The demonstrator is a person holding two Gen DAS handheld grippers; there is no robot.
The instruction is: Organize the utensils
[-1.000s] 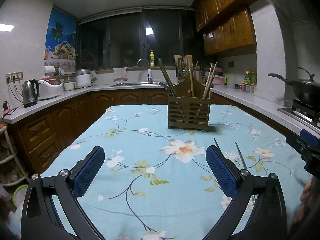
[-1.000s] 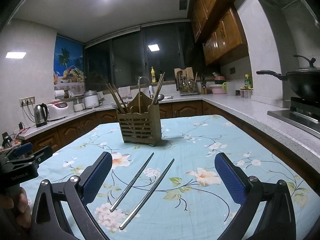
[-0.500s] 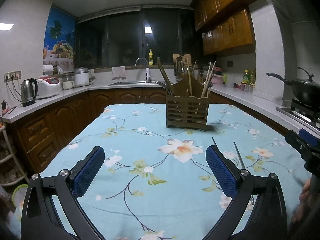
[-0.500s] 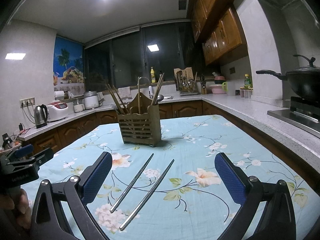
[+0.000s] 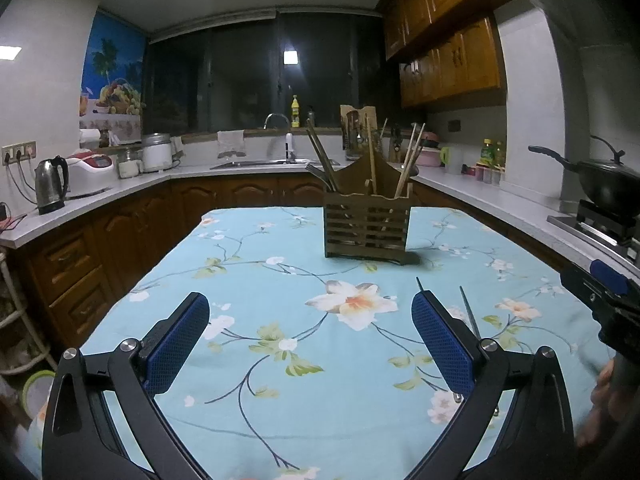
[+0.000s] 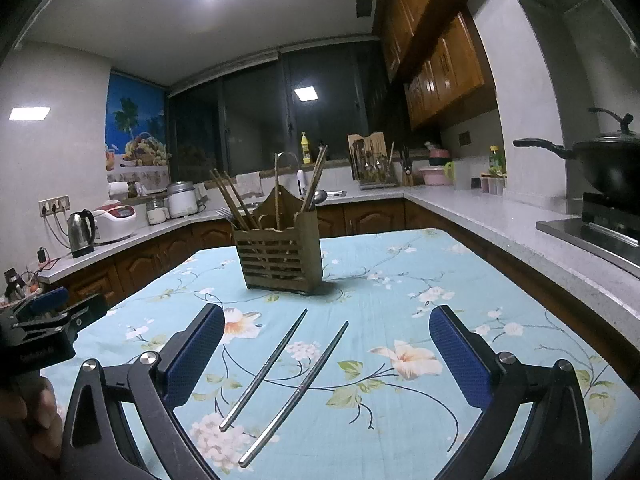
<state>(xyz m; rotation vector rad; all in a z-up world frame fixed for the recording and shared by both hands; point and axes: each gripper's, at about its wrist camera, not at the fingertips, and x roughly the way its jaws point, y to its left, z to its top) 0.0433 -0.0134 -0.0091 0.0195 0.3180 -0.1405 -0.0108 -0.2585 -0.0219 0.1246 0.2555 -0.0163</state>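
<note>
I hold my left gripper (image 5: 310,340) low over the near end of the table (image 5: 256,412), its blue pads spread wide with nothing between them, only the flowered cloth showing in the gap. My right gripper (image 6: 324,350) is likewise released, the pads wide apart and hovering above the cloth.

Two metal chopsticks (image 6: 280,380) lie flat on the cloth between the pads of my right gripper (not touching either pad as far as I can see). They run side by side, slightly apart, their thin tips pointing toward the far end of the table and their thicker ends near me. In the left wrist view only their tips show, just past the right pad.

The wooden holder (image 6: 280,256) stands upright farther along the table, beyond the chopstick tips and well apart from them. Wooden chopsticks (image 5: 408,164) lean out of it, along with a fork at its left side and a spoon at its right.

Off the table, a kettle (image 5: 50,184) sits on the counter at the left, a sink (image 5: 260,164) lies at the far wall, and a black wok (image 6: 600,160) rests on the stove at the right.
</note>
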